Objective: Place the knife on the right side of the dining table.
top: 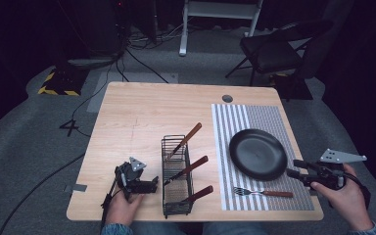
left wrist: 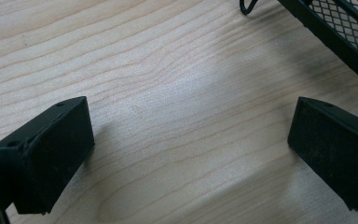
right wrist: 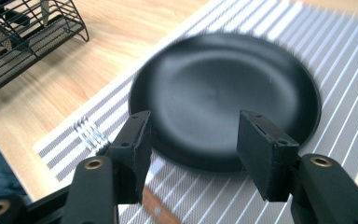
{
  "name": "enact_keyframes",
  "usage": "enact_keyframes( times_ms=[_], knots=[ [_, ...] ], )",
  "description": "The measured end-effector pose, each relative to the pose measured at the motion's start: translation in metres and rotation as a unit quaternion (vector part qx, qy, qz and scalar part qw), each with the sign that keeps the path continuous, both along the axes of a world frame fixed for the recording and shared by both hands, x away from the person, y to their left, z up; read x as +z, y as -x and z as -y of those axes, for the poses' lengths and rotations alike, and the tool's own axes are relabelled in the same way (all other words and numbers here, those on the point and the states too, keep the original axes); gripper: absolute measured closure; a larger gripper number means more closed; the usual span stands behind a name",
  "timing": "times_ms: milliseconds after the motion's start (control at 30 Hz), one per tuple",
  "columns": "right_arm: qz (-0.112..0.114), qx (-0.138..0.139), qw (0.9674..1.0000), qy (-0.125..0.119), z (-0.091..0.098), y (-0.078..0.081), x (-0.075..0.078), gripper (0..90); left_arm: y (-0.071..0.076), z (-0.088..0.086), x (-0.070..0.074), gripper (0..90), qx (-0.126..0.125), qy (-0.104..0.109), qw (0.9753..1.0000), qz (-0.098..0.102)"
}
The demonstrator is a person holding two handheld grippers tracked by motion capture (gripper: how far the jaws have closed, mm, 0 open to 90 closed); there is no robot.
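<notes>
A black plate [top: 257, 154] [right wrist: 223, 84] lies on a striped placemat [top: 264, 117] at the table's right. A fork [top: 264, 193] [right wrist: 89, 133] with a wooden handle lies on the mat in front of the plate. A black wire rack [top: 175, 137] [right wrist: 23, 37] [left wrist: 335, 32] holds three wooden-handled utensils [top: 198, 162]. My right gripper [top: 293, 168] [right wrist: 193, 140] hovers by the mat's right edge, open, with nothing between its fingers; plate and fork lie below. My left gripper [top: 152, 185] [left wrist: 191, 149] rests open on bare wood just left of the rack.
The wooden table [top: 142, 107] has a round cable hole [top: 227, 98] near its far edge. Beyond it stand a black folding chair [top: 274, 49] and a white desk frame [top: 220, 14] on grey carpet, with cables on the floor.
</notes>
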State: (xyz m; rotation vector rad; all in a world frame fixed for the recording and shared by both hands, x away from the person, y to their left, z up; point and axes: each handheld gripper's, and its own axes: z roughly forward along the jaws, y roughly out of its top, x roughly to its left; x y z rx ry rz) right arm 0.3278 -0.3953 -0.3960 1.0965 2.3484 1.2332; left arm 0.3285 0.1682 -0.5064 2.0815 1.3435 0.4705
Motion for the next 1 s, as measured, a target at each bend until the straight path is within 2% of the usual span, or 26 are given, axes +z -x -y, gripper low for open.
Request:
enact_keyframes(
  times_ms=[67, 267, 533, 700, 1000],
  knots=[
    [0.003, 0.012, 0.9999, -0.003, -0.008, -0.004, 0.008, 45.2, 0.0, 0.0, 0.0, 0.4, 0.0, 0.0, 1.0, 0.0],
    [0.014, 0.036, 0.9992, 0.009, -0.027, -0.015, 0.025, 45.3, 0.0, 0.0, 0.0, 0.4, 0.0, 0.0, 1.0, 0.0],
    [0.03, 0.069, 0.9969, 0.022, -0.056, -0.033, 0.057, 45.2, 0.0, 0.0, 0.0, 0.4, 0.0, 0.0, 1.0, 0.0],
    [0.032, 0.085, 0.9957, 0.018, -0.073, -0.042, 0.066, 45.3, 0.0, 0.0, 0.0, 0.4, 0.0, 0.0, 1.0, 0.0],
    [0.021, 0.116, 0.993, 0.013, -0.108, -0.061, 0.082, 45.3, 0.001, 0.0, 0.0, 0.4, 0.0, 0.0, 1.0, 0.0]
  ],
)
